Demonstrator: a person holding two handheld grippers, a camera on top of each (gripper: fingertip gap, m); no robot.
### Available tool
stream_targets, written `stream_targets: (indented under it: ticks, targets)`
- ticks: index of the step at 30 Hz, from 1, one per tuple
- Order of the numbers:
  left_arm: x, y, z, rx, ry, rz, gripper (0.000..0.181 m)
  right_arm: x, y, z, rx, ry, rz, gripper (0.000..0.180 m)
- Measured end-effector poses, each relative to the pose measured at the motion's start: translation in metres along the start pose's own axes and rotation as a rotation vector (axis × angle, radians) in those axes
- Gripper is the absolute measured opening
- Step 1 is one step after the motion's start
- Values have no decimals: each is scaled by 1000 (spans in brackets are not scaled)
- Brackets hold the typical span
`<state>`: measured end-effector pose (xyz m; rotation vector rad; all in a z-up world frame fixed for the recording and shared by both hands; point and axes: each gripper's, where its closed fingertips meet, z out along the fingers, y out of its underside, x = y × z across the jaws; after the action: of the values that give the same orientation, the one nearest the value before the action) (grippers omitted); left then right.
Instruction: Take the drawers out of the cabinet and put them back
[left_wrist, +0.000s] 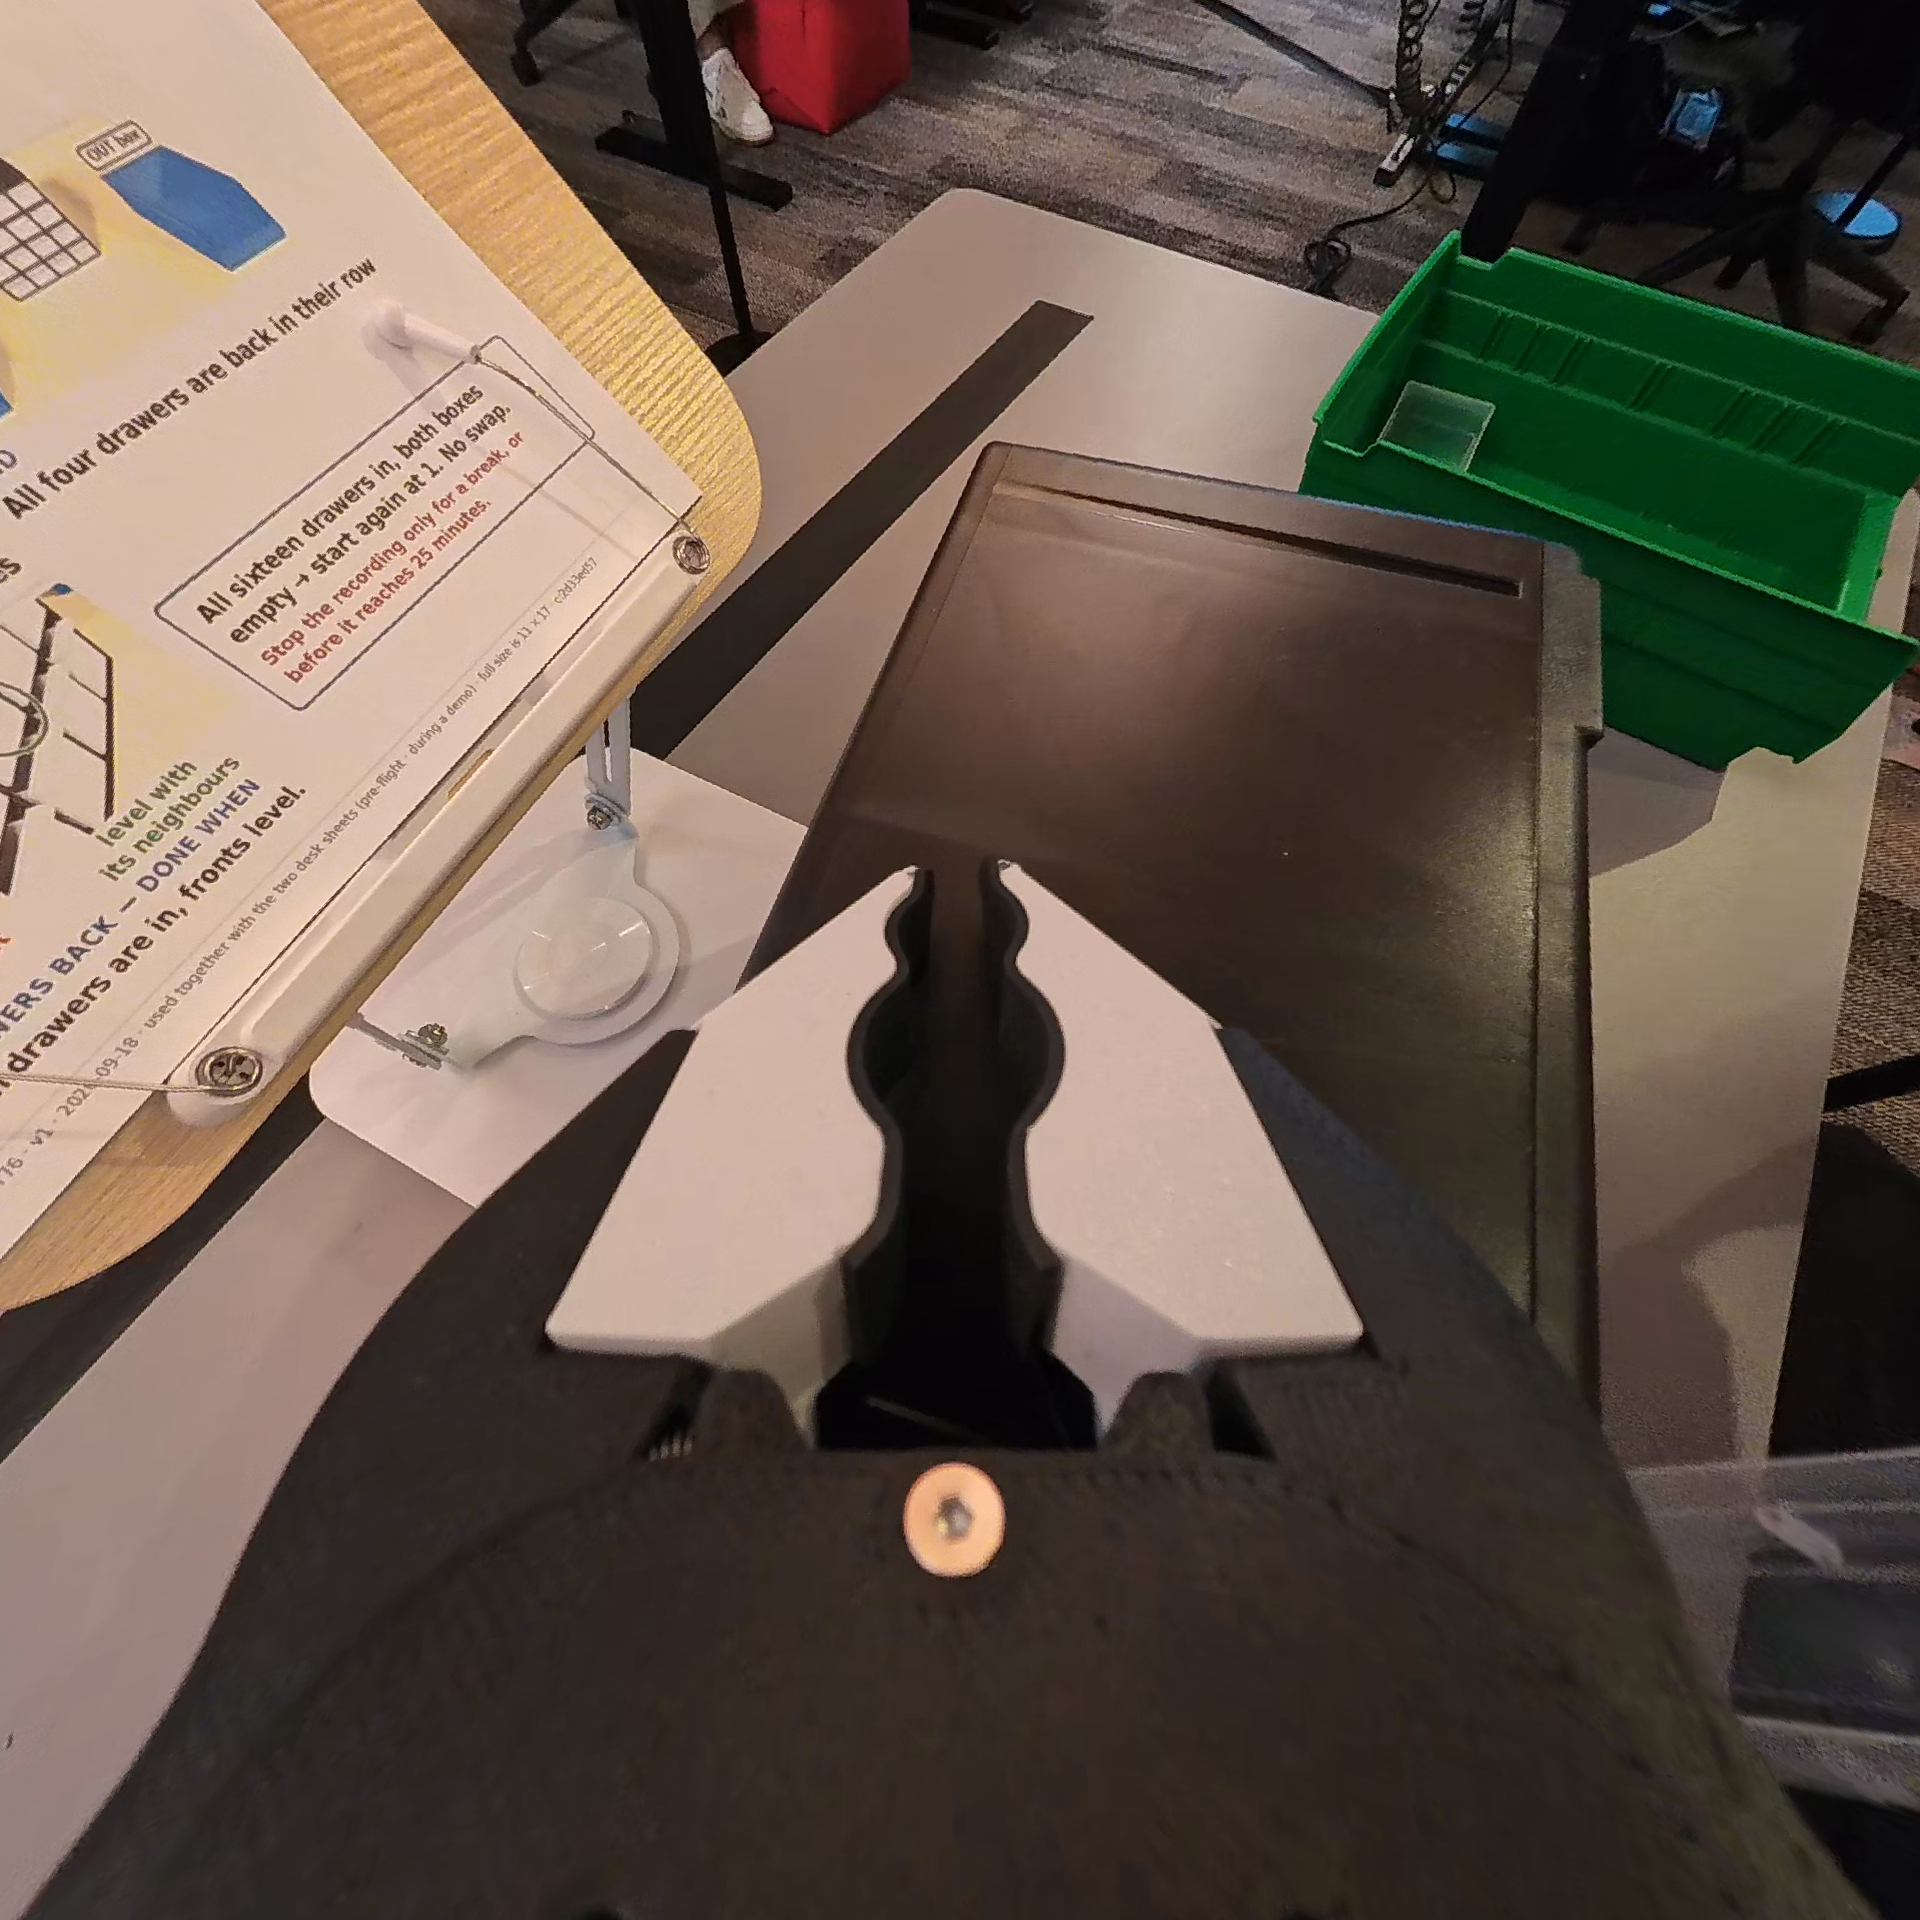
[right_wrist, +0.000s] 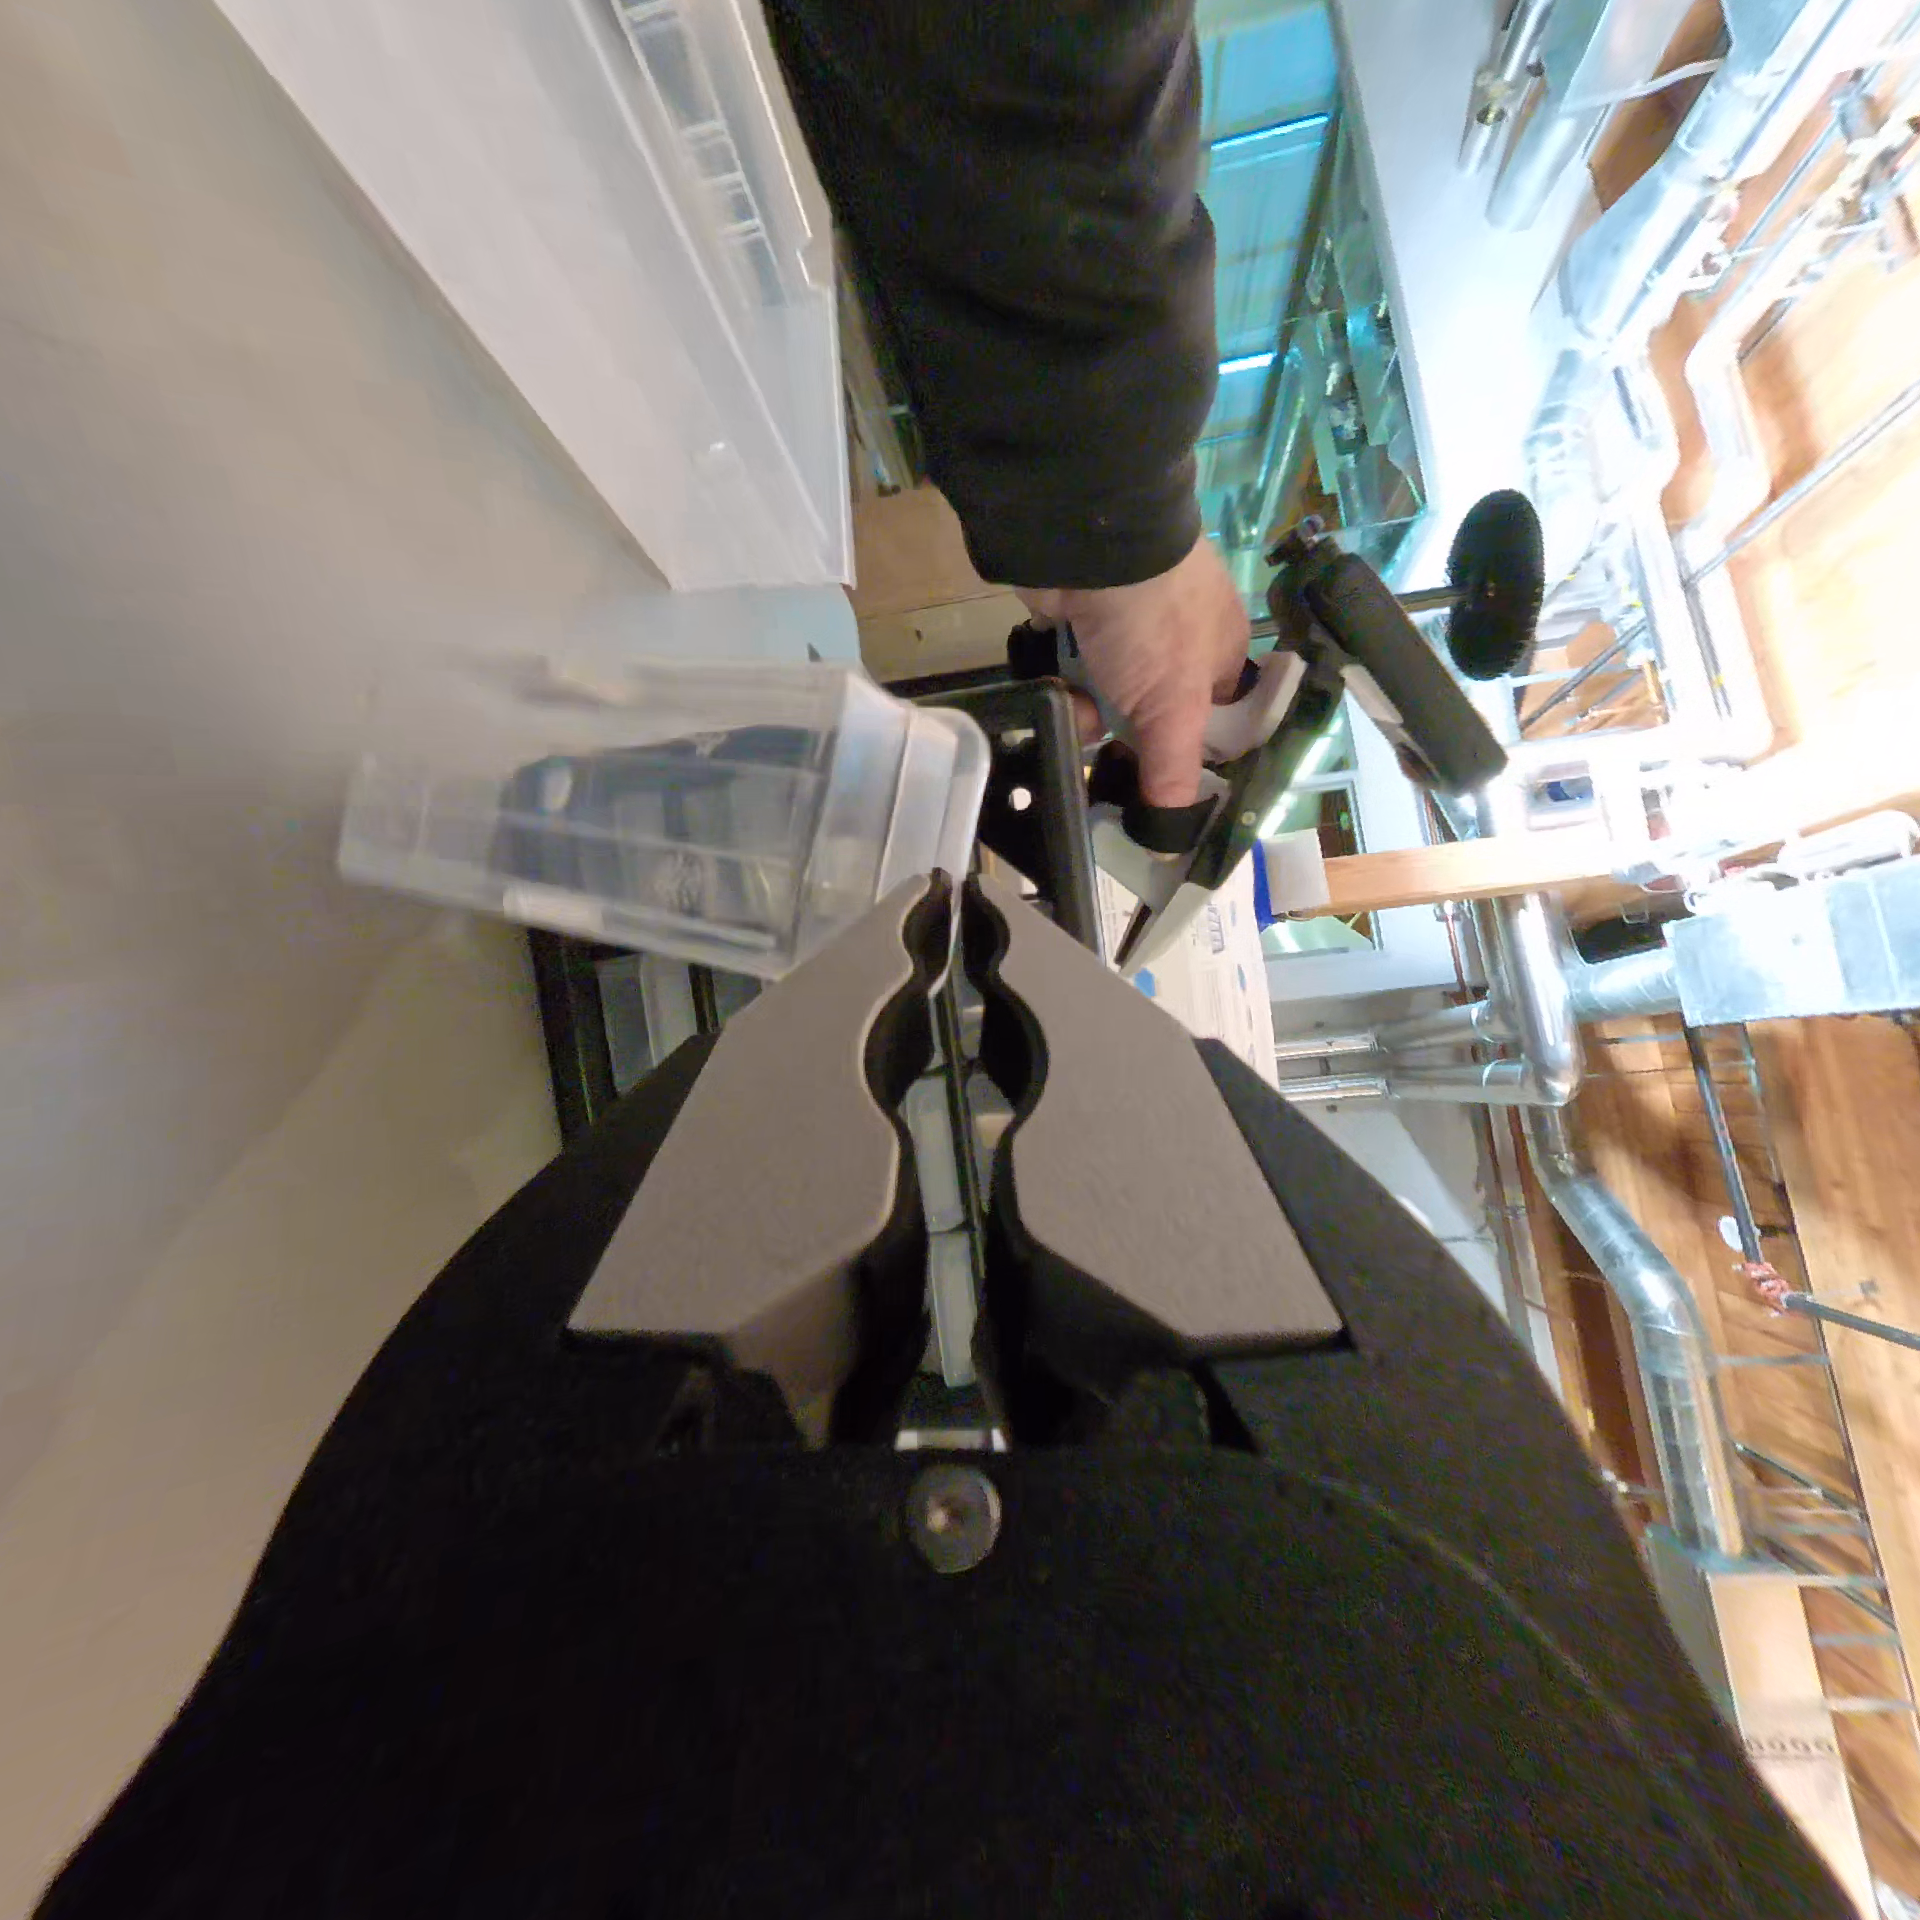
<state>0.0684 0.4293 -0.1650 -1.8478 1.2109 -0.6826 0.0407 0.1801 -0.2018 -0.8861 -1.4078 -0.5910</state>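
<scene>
The black cabinet (left_wrist: 1226, 790) stands on the table, and I see its flat top from above. My left gripper (left_wrist: 956, 878) is shut, with its tips down on the near part of that top and nothing visibly held between them. In the right wrist view my right gripper (right_wrist: 948, 896) is shut on the front lip of a clear plastic drawer (right_wrist: 665, 821). The drawer holds dark small parts, is tilted, and is out in front of the cabinet's frame (right_wrist: 1039, 769). A hand (right_wrist: 1153, 675) holds the left gripper over the cabinet.
A green bin (left_wrist: 1662, 520) with a small clear piece inside stands behind the cabinet on the right. An instruction sheet on a wooden stand (left_wrist: 343, 540) is on the left. A large clear tub (right_wrist: 623, 260) sits beside the drawer. The pale table (left_wrist: 727, 748) ends just past the green bin.
</scene>
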Motion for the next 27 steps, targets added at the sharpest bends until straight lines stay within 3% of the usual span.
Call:
stream_targets:
  ticks: [11, 16, 23, 27]
  targets:
    - [0, 0, 0, 3, 1, 2, 9, -22, 99, -39, -200, -136, -38, 0]
    - [0, 0, 0, 3, 1, 3, 9, -35, 110, -72, -221, -238, -1, 1]
    - [0, 0, 0, 5, 0, 2, 9, -94, 128, -118, -305, -547, 166, 7]
    - [0, 0, -1, 7, -1, 2, 9, -119, 156, -132, -438, -634, 301, 28]
